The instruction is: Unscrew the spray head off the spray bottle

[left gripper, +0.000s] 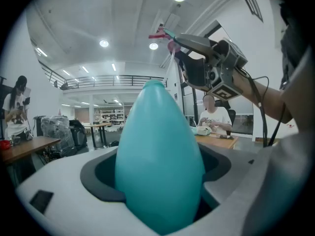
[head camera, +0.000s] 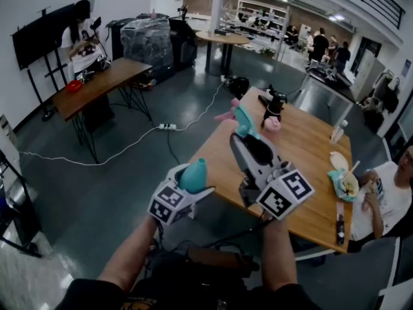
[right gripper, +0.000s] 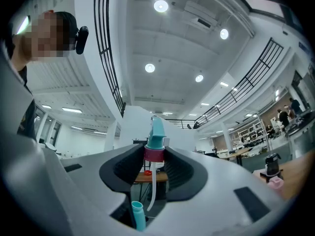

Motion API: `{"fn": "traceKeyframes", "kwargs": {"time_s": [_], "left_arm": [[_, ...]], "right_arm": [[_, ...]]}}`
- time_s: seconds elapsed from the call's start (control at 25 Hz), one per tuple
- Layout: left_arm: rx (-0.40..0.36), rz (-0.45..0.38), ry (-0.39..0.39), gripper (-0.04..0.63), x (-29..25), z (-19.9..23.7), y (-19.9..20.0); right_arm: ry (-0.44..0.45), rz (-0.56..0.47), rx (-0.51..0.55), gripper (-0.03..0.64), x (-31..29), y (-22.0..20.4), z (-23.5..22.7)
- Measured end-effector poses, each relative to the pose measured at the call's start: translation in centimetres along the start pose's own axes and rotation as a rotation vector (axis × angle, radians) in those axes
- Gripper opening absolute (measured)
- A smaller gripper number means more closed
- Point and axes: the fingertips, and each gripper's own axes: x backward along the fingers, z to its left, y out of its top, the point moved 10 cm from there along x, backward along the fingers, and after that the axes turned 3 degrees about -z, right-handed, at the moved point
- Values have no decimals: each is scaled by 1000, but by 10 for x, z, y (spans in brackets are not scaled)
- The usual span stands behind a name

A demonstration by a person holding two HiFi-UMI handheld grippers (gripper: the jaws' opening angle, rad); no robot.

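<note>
Unscrewing done, by the look of it: the right tongs (head camera: 245, 134) pinch the spray head (right gripper: 156, 134) at its pink collar (right gripper: 154, 154). Its dip tube (right gripper: 150, 186) hangs free below the jaws, clear of the bottle's open neck (right gripper: 138, 215), which shows low beneath them. The left tongs (head camera: 188, 187) are pressed onto the teal spray bottle (left gripper: 160, 161), which fills the space between their jaws and points upward. The two parts are held apart in mid-air, the head up and ahead of the left tongs.

What probably remains is to carry the tube fully away without snagging it on the neck, then set both pieces down.

Beyond the right tongs lies a wooden tabletop (head camera: 303, 166) bearing a small black figure (head camera: 273, 105), a pink object (head camera: 273, 124) that can't be identified from here, and a clear bottle (head camera: 337, 132). At its far right a seated person (head camera: 387, 186) eats from a bowl (head camera: 343, 183). Nothing stands between the tongs and the near edge of the tabletop.
</note>
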Motion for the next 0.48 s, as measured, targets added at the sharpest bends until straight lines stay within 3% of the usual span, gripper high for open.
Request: {"fn": "traceKeyframes", "kwargs": {"time_s": [0.48], "left_arm": [[-13,-51,29,430,4,-3,20]], "right_arm": [[-78,72,71,140,11,-27,-13]]}}
